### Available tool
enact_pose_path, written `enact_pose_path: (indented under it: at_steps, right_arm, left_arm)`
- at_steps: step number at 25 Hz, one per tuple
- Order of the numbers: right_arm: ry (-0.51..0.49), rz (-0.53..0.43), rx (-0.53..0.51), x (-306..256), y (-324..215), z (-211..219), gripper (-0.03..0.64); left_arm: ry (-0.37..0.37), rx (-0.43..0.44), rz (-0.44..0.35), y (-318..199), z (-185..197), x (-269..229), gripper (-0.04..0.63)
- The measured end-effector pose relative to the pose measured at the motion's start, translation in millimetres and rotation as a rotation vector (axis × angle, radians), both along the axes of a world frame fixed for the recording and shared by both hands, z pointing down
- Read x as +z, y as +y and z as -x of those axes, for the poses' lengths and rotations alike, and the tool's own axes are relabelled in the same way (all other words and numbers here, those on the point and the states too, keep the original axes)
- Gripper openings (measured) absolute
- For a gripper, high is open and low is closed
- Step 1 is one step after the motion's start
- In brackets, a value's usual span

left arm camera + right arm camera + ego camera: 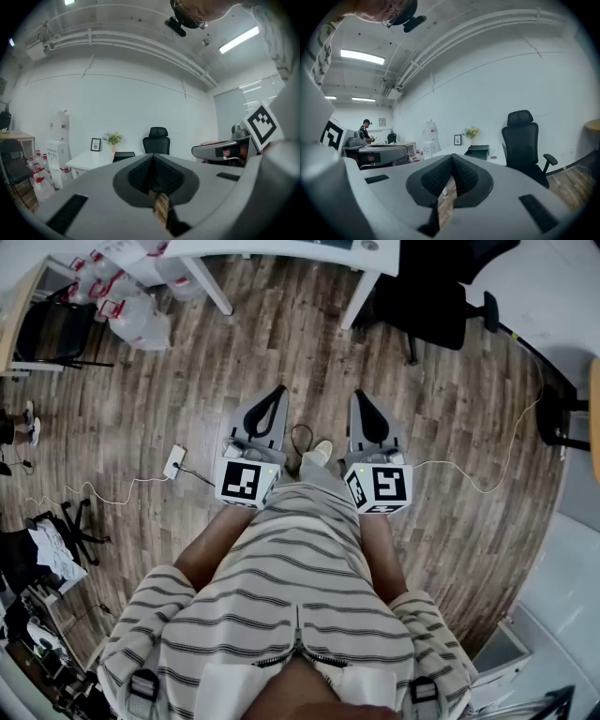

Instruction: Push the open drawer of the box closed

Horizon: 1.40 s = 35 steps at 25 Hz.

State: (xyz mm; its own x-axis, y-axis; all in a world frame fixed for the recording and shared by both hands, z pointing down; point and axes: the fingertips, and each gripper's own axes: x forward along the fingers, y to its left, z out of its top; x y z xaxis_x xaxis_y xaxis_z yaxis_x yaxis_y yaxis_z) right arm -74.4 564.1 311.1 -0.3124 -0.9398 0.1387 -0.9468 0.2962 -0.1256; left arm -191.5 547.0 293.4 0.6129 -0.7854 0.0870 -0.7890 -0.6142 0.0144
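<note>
dark box (478,150) lies well beyond closed left gripper (277,390) and right gripper (360,395).

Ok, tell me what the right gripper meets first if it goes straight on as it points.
Nothing close. The right gripper, jaws shut and empty, points over wood floor toward the white table with the dark tray; that table looks first in line, though depth is unclear.

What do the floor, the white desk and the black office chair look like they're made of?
Floor: wood-look planks with brown grain, seams and a low sheen; real wood or laminate, cannot tell.
White desk: probably painted or laminated board, with a smooth, even surface.
Black office chair: matte dark back and headrest, likely mesh or fabric over plastic; too small to confirm.
</note>
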Motion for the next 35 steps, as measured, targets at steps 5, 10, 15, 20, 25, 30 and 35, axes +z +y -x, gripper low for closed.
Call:
enact_pose_path:
  at_steps: [5,10,15,20,25,30,35]
  right_arm:
    - [-0.051,-0.019,-0.006,-4.5,-3.7,-16.5,-0.002]
    - [-0.068,-0.039,-0.029,-7.8,-16.5,-33.9,-0.003]
    - [-0.091,-0.053,-0.051,-8.7,-24.5,-45.8,-0.003]
    - [-0.096,-0.033,-0.055,-0.5,-32.8,-56.6,0.000]
    - [-0.084,-0.034,-0.075,4.9,-48.8,-60.2,0.002]
    - [-0.075,-0.023,-0.081,8.7,-76.5,-67.6,0.005]
    - [-0.077,-0.015,-0.086,9.1,-112.9,-71.8,0.006]
  left_arm:
    - [-0.018,-0.014,0.002,-2.1,-12.8,2.9,0.002]
    - [-0.017,-0.037,-0.010,-12.1,-27.5,2.7,0.002]
    - [-0.010,-0.082,-0.009,-14.7,-37.8,2.5,0.002]
    - [-0.027,-0.087,-0.003,-20.4,-47.1,7.2,0.002]
    - [-0.027,-0.099,-0.001,-37.4,-54.8,14.9,0.002]
    - [-0.023,-0.093,0.000,-64.7,-65.3,19.1,0.002]
    - [-0.012,-0.113,0.004,-104.0,-66.8,20.1,0.002]
